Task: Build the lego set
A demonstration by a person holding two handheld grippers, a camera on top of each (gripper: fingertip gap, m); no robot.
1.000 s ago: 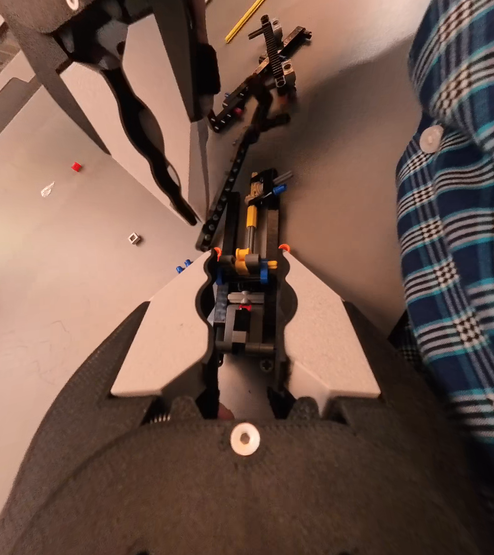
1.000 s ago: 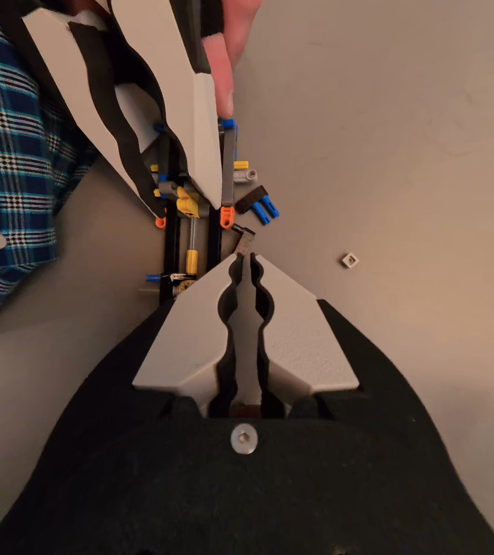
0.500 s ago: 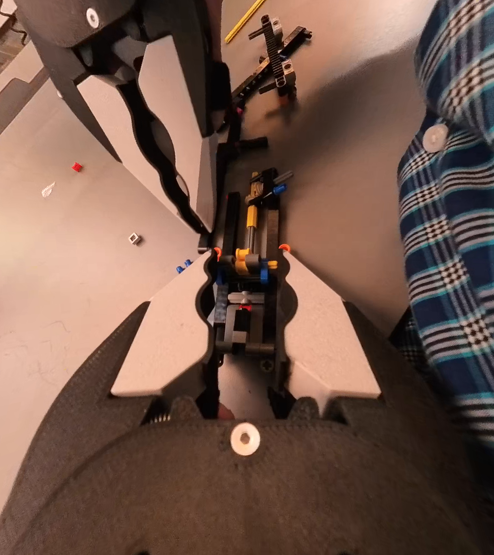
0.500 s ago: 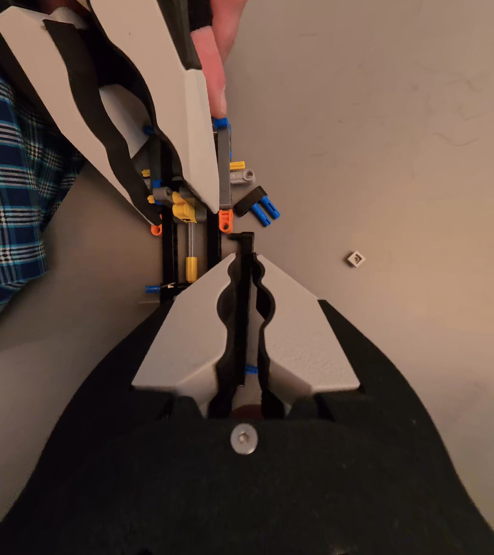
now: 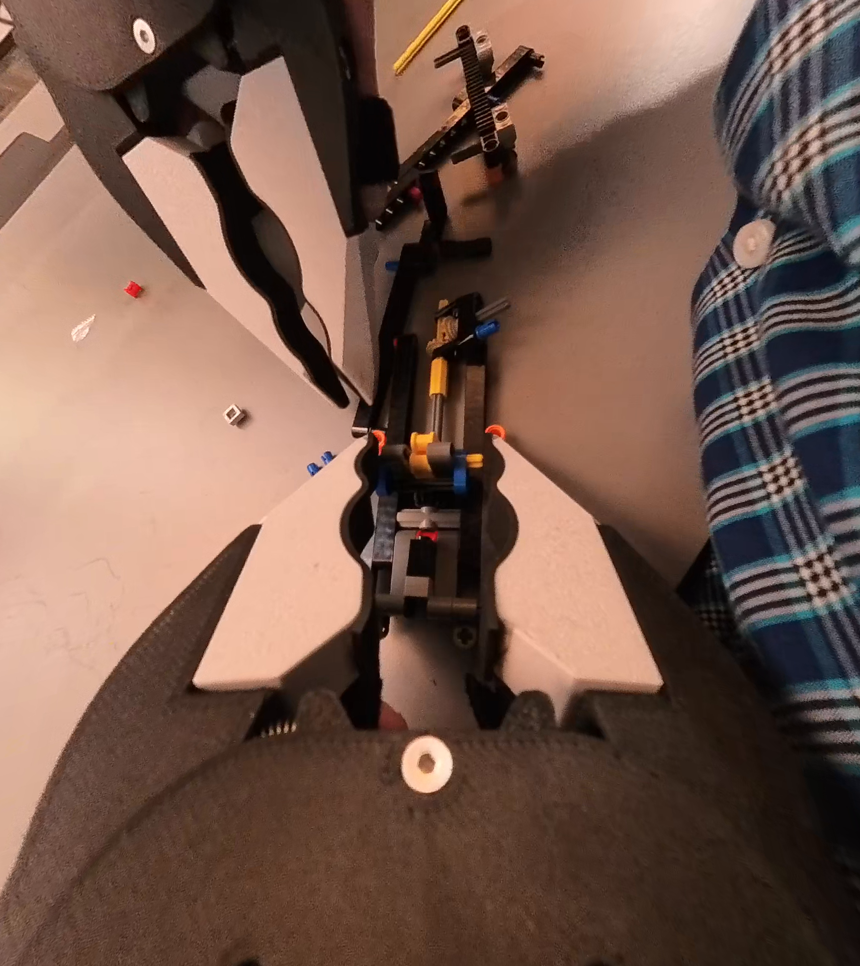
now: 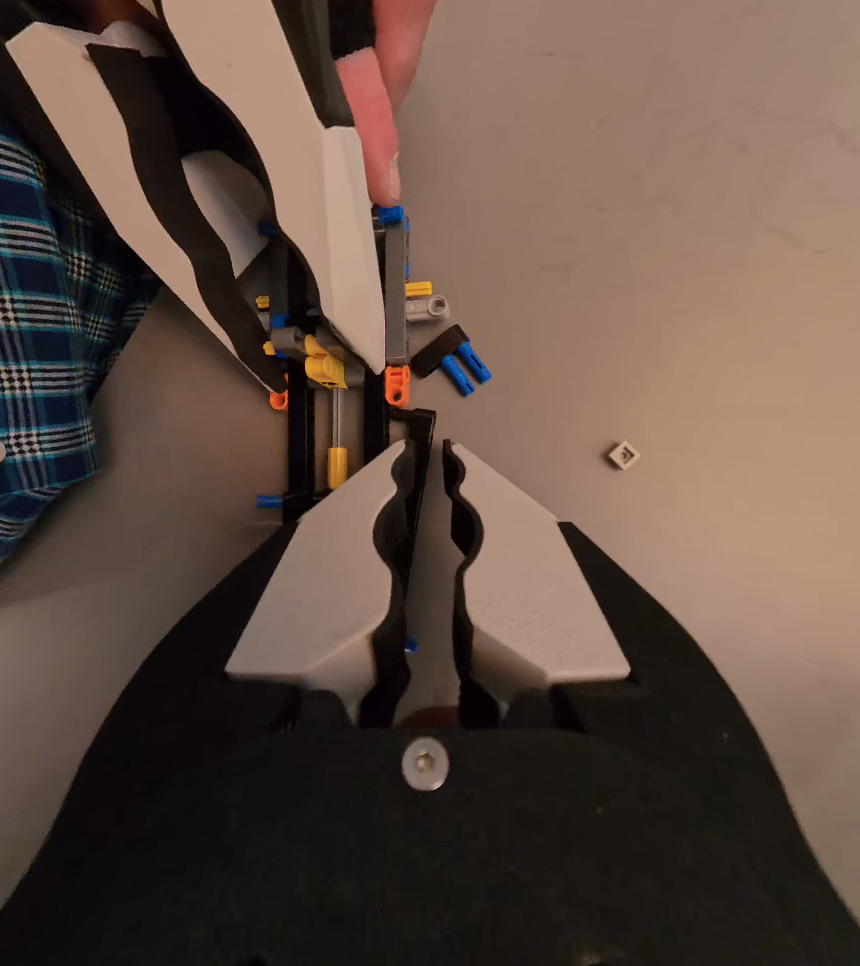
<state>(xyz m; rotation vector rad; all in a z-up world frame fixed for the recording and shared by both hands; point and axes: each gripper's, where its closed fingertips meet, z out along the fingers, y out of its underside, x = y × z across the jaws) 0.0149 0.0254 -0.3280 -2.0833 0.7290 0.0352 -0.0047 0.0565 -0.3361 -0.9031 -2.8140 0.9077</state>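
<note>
My left gripper (image 5: 430, 439) is shut on the lego assembly (image 5: 436, 366), a long black frame with yellow, grey, blue and orange parts, and holds it by both sides. It also shows in the right wrist view (image 6: 327, 376). My right gripper (image 6: 425, 444) has a long black beam (image 6: 420, 470) between its jaws. The beam lies against the left pad, with a thin gap to the right pad. In the left wrist view the beam (image 5: 399, 324) runs along the assembly's left side, next to the right gripper (image 5: 355, 397).
A person's finger (image 6: 381, 130) rests on a blue pin at the assembly's far end. A black piece with two blue pins (image 6: 449, 355) and a small white piece (image 6: 623, 453) lie nearby. Black beams and a gear rack (image 5: 475, 89) lie farther off. A plaid shirt (image 5: 809, 418) is close.
My right gripper has brought the long black beam up against the side of the assembly. Its jaws have widened a little. My left gripper has stayed still.
</note>
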